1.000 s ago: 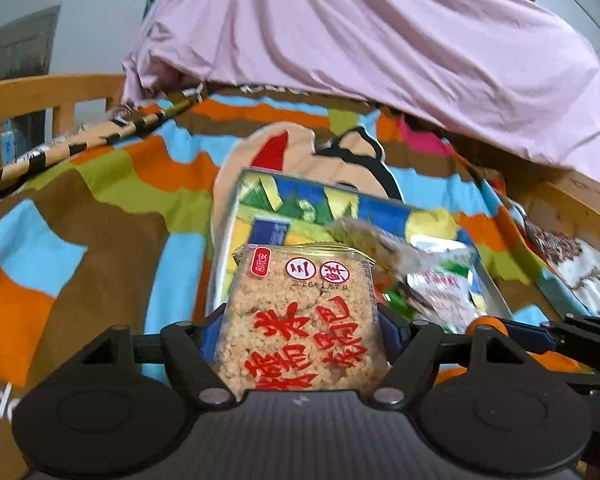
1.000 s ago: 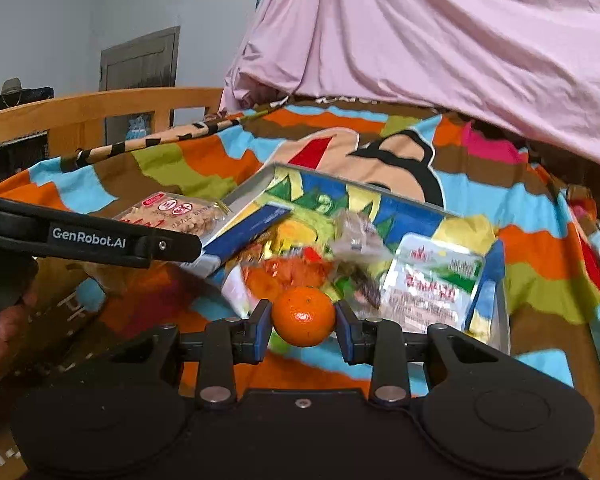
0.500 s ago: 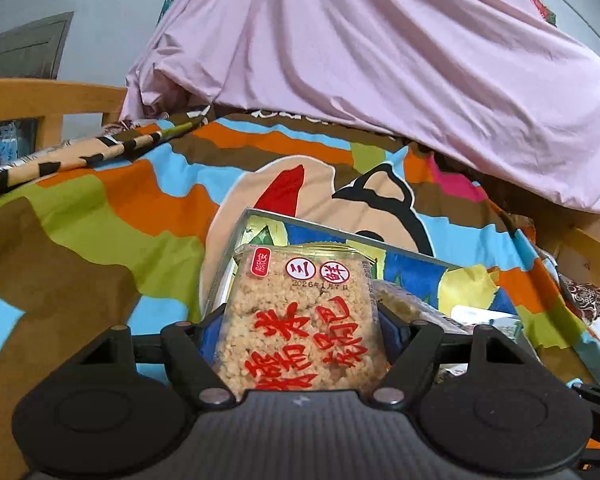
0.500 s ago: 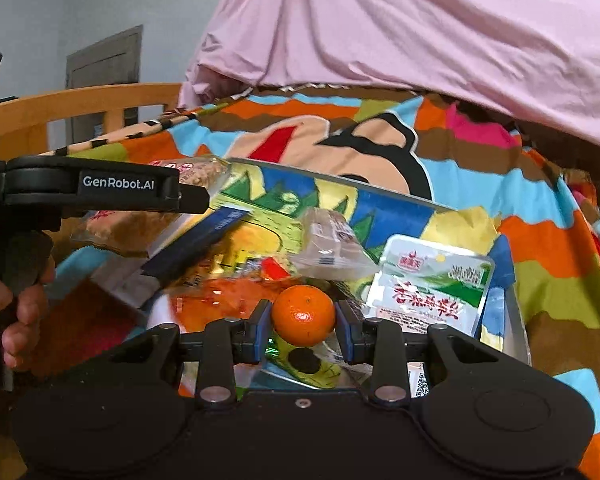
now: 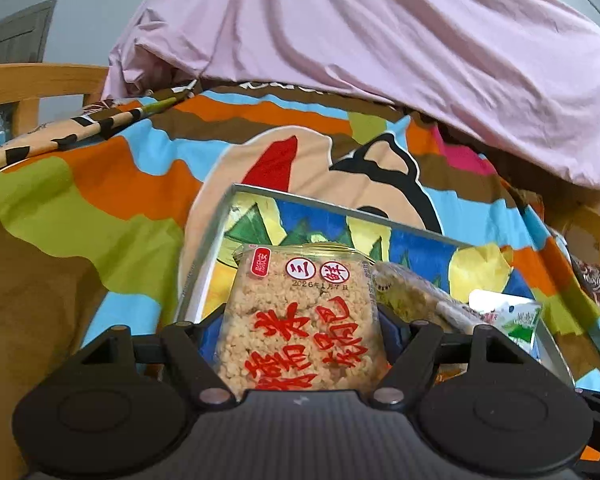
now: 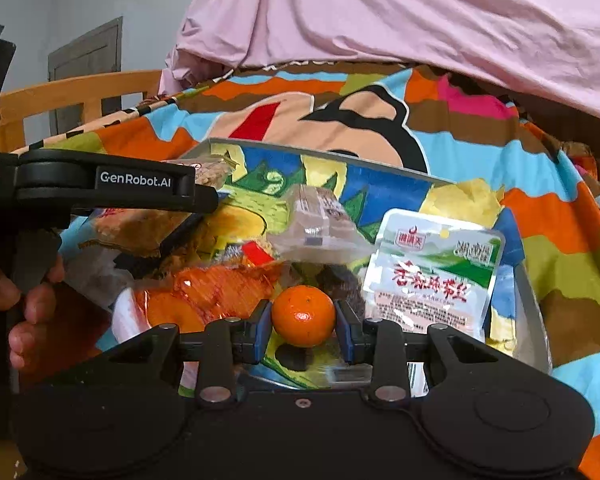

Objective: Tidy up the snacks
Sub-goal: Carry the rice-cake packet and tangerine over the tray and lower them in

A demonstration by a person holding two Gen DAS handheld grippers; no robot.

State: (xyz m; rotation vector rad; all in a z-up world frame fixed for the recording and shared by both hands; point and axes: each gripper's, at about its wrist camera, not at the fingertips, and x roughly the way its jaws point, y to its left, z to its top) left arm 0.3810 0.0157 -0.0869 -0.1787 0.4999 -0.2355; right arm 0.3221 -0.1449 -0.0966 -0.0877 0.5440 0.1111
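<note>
A square, clear-wrapped rice cracker packet (image 5: 300, 320), grainy and tan with red printed characters, is gripped between the jaws of the left gripper (image 5: 300, 332) above the near left corner of a shallow metal-rimmed tray (image 5: 340, 210). A small, round, glossy orange (image 6: 303, 315) is clamped between the narrowly set, blue-padded jaws of the right gripper (image 6: 303, 320), held low over the tray's near edge. The tray, lined with a bright cartoon print, is seen resting on a bed covered by a multicoloured patterned blanket (image 5: 100, 200), with rumpled pink cloth (image 5: 380, 40) heaped behind and a wooden bed rail (image 6: 80, 88) at the left. Inside the tray lie a white-and-green sealed pouch (image 6: 432, 268), a crinkled clear-wrapped bar (image 6: 320, 220) and an orange film packet (image 6: 220, 292). The packets beneath are overlapped and hard to make out. In the right wrist view, the cracker packet is largely hidden behind the left gripper's black arm, and only fingertips (image 6: 32, 312) of the holding hand are shown at the frame edge.
</note>
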